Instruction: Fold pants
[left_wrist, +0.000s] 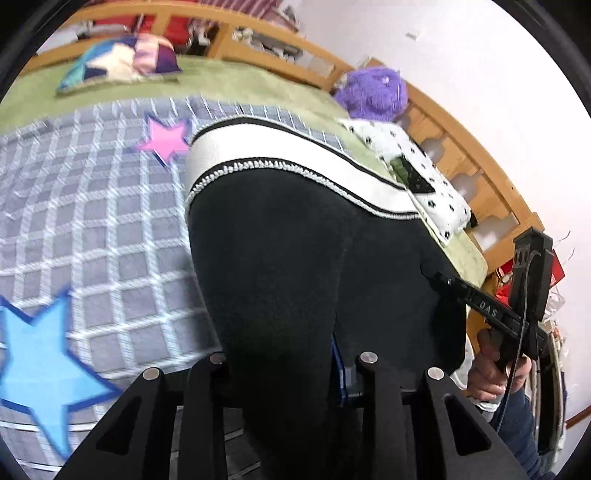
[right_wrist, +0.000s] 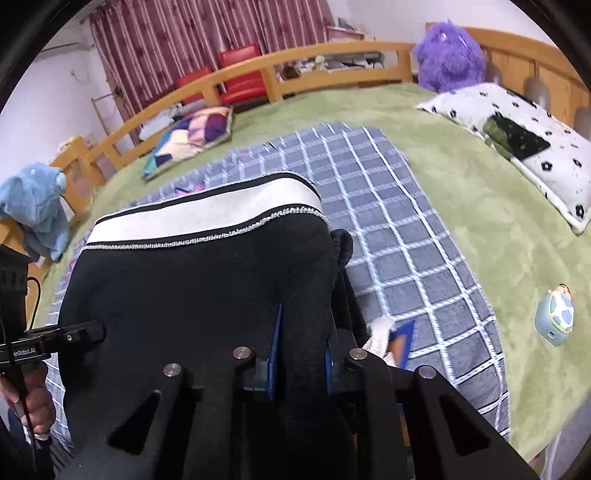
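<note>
Black pants (left_wrist: 295, 258) with a wide white band (left_wrist: 277, 147) hang lifted over a grey checked blanket (left_wrist: 92, 221) on the bed. My left gripper (left_wrist: 291, 365) is shut on a fold of the black cloth, which fills the gap between its fingers. In the right wrist view the pants (right_wrist: 203, 288) drape the same way, and my right gripper (right_wrist: 301, 354) is shut on their right edge, blue pads pressed on the fabric. The left gripper's tip (right_wrist: 74, 334) meets the pants at their left side; the right gripper (left_wrist: 432, 275) shows in the left wrist view.
A green cover (right_wrist: 480, 206) lies under the checked blanket (right_wrist: 406, 240). A spotted pillow (right_wrist: 535, 147), purple plush (right_wrist: 447, 55), patchwork cushion (right_wrist: 188, 136) and small toy (right_wrist: 554, 317) sit around it. A wooden rail (right_wrist: 258, 74) rings the bed, blue cloth (right_wrist: 37, 206) draped on it.
</note>
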